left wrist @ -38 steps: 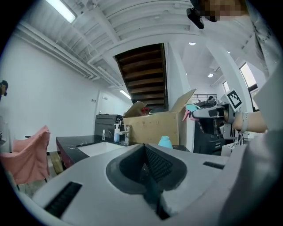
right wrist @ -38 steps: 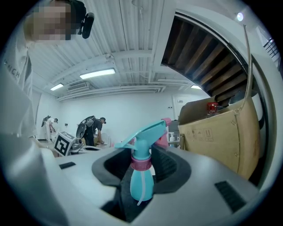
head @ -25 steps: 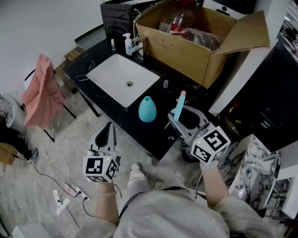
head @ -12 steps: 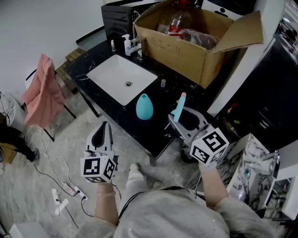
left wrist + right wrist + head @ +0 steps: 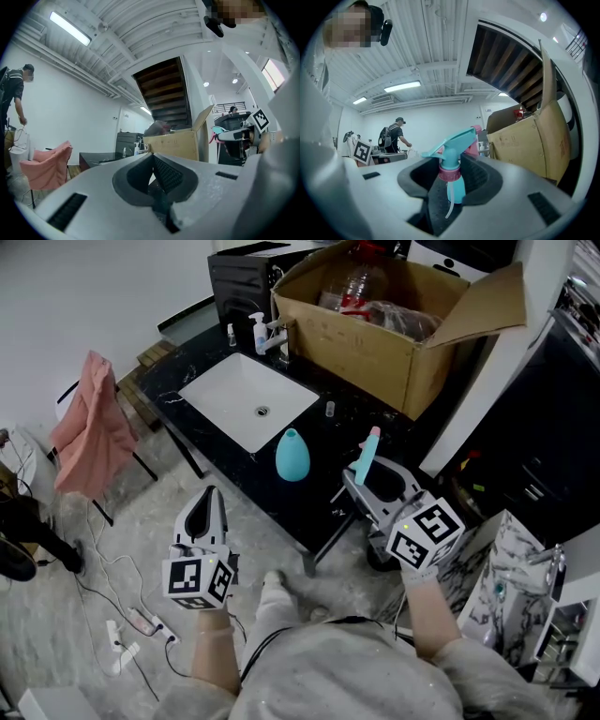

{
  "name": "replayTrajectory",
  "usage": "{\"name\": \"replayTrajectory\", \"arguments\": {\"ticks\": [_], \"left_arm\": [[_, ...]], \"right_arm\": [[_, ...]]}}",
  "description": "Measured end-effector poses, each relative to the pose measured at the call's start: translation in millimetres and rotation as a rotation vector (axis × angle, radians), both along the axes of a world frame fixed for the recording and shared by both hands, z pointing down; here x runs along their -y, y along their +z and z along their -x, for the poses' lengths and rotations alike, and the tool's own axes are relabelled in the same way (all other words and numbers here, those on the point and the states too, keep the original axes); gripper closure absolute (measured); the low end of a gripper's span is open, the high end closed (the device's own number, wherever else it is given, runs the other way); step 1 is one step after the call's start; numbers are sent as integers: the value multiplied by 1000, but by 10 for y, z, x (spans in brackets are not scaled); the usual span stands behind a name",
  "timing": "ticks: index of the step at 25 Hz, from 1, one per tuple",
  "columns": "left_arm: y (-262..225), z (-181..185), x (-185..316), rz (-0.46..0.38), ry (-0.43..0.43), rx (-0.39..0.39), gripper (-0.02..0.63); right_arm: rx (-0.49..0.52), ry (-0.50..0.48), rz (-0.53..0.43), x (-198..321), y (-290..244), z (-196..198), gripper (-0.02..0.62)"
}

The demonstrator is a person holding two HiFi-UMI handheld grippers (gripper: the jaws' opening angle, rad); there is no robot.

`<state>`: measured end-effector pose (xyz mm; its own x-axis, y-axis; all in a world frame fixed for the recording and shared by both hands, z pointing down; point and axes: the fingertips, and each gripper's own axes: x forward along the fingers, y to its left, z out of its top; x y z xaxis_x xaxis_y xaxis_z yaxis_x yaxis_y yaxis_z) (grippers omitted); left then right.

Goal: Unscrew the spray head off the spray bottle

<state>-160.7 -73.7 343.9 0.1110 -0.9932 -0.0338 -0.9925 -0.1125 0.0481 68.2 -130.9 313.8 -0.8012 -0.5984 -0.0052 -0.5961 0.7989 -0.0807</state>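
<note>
Holding the spray head (image 5: 452, 161) tight, the right gripper (image 5: 362, 486) is apart from the teal spray bottle (image 5: 292, 454), which stands headless on the surface (image 5: 323, 439) at its ten o'clock. The left gripper (image 5: 152, 164) is squeezed closed, empty. Unscrewing looks done.

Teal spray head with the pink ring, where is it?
The teal plastic spray head is pinched in the right claw, above the black counter on the head view's right, just right of the teal bottle beside the white sink.

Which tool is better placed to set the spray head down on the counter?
Right: the right tool grips the spray head over the counter; the left tool is shut and empty.
</note>
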Motion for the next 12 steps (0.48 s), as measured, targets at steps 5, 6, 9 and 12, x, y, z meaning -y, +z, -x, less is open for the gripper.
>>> {"name": "replayTrajectory", "arguments": {"ticks": [5,6,9,12], "left_arm": [[-35,16,-29,-6,-7,-1,601],[-36,21,-28,-5,-9,0,600],[-17,35,-22,-1,-14,2,600],[-2,52,-22,2,-19,-1,600]], "right_arm": [[5,-3,-4,-19,-32,4,448],[6,-4,-4,-19,-34,8,448],[14,-11,3,-13,-22,14,448],[18,-15,9,-14,-5,17,448]]}}
